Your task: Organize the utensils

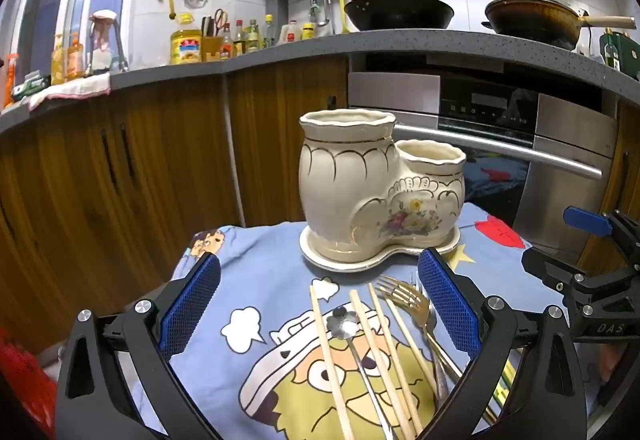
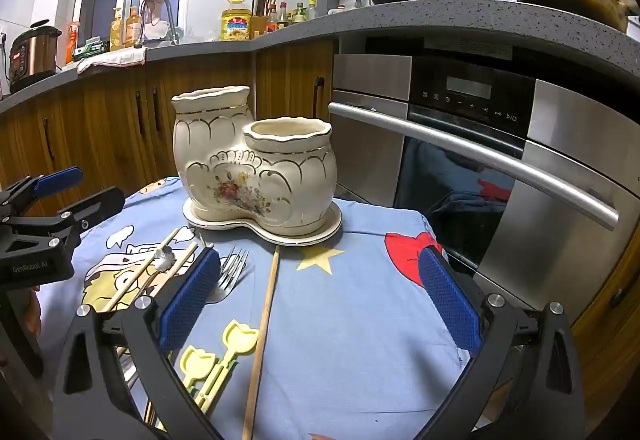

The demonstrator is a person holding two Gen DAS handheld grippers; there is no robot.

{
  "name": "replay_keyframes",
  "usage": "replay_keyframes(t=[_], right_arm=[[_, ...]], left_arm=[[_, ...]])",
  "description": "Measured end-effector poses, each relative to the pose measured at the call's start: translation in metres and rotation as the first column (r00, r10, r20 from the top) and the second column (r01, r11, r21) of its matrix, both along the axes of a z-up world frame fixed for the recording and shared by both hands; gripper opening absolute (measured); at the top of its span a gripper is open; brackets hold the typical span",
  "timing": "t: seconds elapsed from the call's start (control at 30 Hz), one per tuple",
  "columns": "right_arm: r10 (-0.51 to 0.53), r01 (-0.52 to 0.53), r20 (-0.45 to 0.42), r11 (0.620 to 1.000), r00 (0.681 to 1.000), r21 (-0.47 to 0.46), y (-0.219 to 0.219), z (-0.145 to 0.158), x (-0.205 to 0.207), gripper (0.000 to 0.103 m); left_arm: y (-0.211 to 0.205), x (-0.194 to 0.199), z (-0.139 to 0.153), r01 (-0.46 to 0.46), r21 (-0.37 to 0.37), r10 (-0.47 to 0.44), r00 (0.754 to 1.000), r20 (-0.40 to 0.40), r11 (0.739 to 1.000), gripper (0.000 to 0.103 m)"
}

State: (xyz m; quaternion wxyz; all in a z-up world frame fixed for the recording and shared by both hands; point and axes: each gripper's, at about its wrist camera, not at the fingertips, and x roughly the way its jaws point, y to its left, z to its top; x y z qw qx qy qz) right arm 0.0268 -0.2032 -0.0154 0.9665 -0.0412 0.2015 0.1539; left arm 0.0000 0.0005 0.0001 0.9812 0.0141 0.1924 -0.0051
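Between the wide-spread blue pads of my left gripper (image 1: 318,304), low in its own view, lie the utensils: wooden chopsticks (image 1: 378,356), a flower-headed metal spoon (image 1: 343,322) and a gold fork (image 1: 404,298), all flat on the cartoon-print blue cloth (image 1: 248,280), none of them gripped. From this camera the single chopstick (image 2: 264,324) and the yellow tulip-shaped plastic pieces (image 2: 218,356) cannot be made out; only my right wrist view shows them, lying low in the frame between the pads of my right gripper (image 2: 320,294), which also stands wide and holds nothing. That view puts the fork (image 2: 231,272) just beside its left pad and the spoon (image 2: 164,255) with two chopsticks further left. Each camera catches the other tool at the frame edge.

At the middle of both views stands the cream ceramic utensil holder (image 1: 372,183), two joined pots, one tall and one short, with gold trim and a flower motif, on its matching saucer (image 1: 320,260). What I can see of the short pot's mouth in the right view shows nothing poking out; I cannot see down inside either pot.
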Motion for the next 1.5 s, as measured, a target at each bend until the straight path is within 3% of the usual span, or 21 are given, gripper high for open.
replay_keyframes(t=[1.5], right_arm=[[-0.003, 0.003, -0.01, 1.0, 1.0, 0.005, -0.0018, -0.0012, 0.0004, 0.098]], left_arm=[[-0.0003, 0.0005, -0.0002, 0.0, 0.005, 0.0, 1.0, -0.012, 1.0, 0.098]])
